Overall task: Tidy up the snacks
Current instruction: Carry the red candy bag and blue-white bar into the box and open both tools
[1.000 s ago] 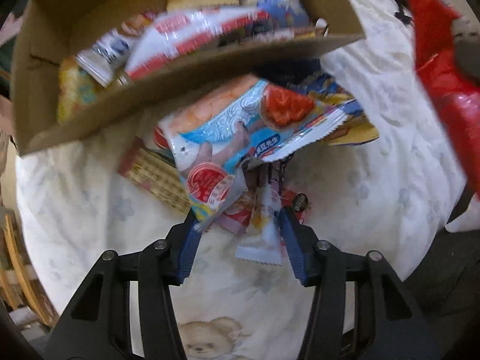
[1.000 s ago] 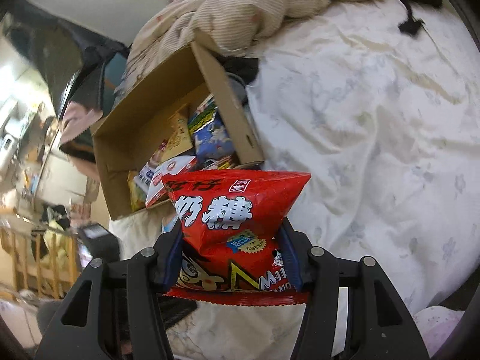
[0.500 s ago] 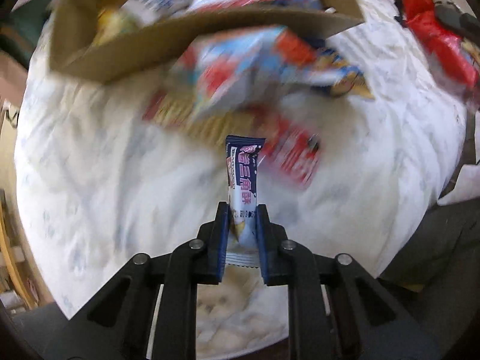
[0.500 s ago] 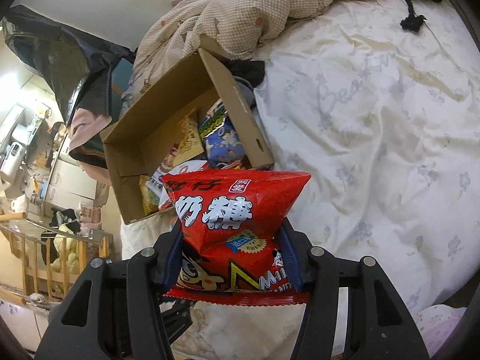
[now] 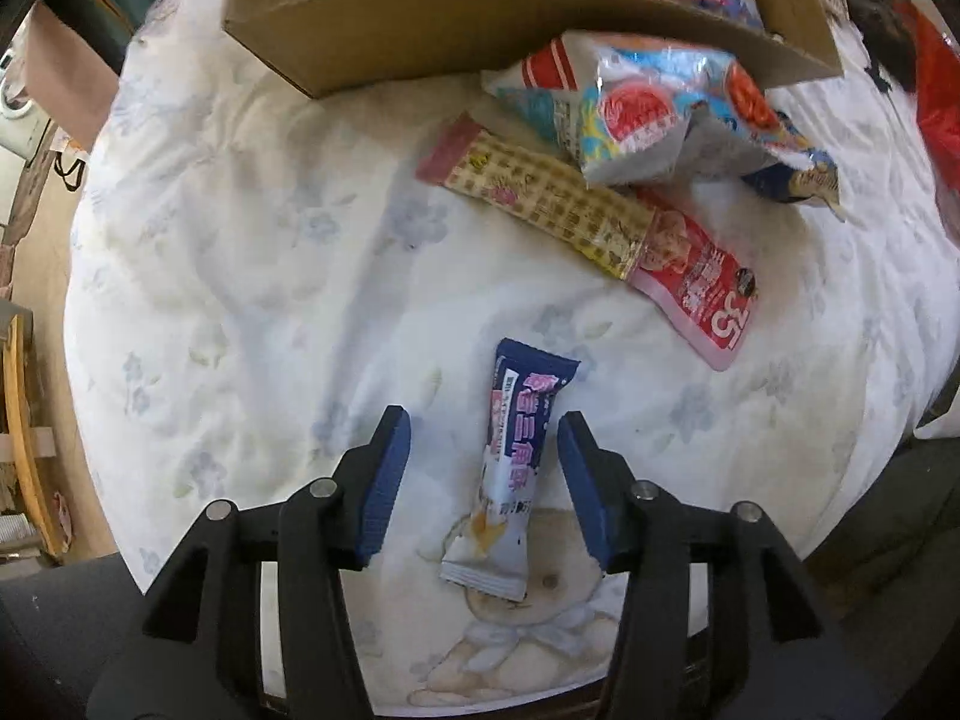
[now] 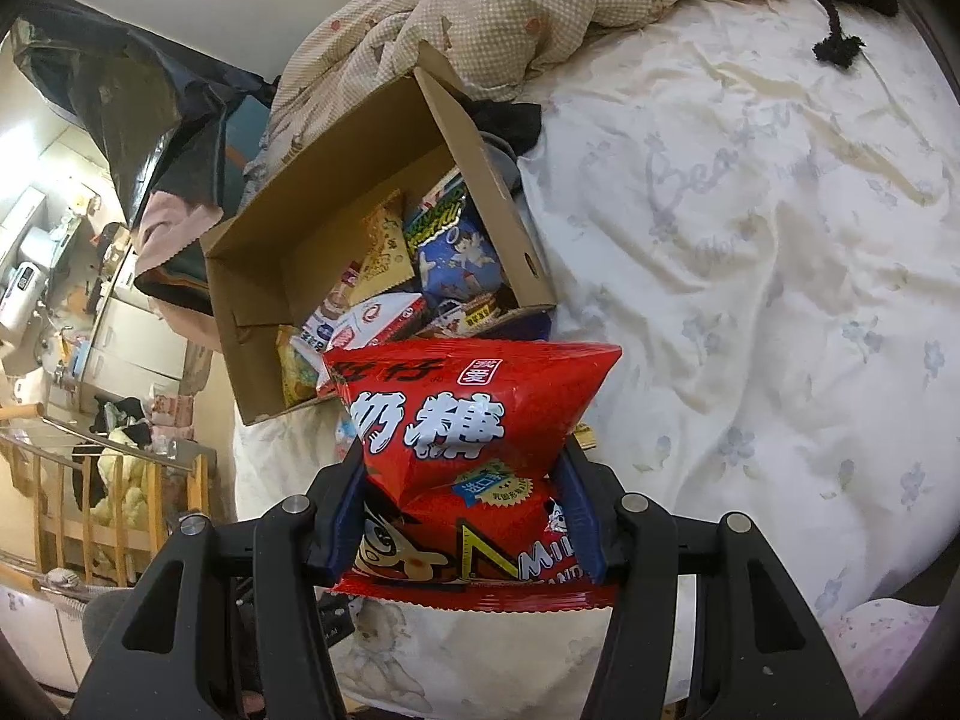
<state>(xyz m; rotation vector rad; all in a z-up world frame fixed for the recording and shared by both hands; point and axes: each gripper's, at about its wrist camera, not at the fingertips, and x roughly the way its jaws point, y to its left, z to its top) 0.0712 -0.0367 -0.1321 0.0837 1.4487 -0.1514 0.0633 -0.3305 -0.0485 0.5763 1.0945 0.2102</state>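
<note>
My left gripper points down at the white bedsheet with its jaws opening. A slim navy and white snack bar lies flat on the sheet between the fingers, and neither pad touches it. Further off lie a long yellow cracker pack, a pink pouch and a blue-and-red bag. Behind them stands the cardboard box of snacks. My right gripper is shut on a red milk candy bag, held above the bed near the same cardboard box.
A checked quilt is bunched behind the box. A black cord lies at the far right of the sheet. The bed's edge drops to the floor on the left, beside a wooden crib and cluttered furniture.
My left gripper carried the snack bar away from the pile toward the near part of the sheet, then let it go there. The right gripper kept still with the red bag.
</note>
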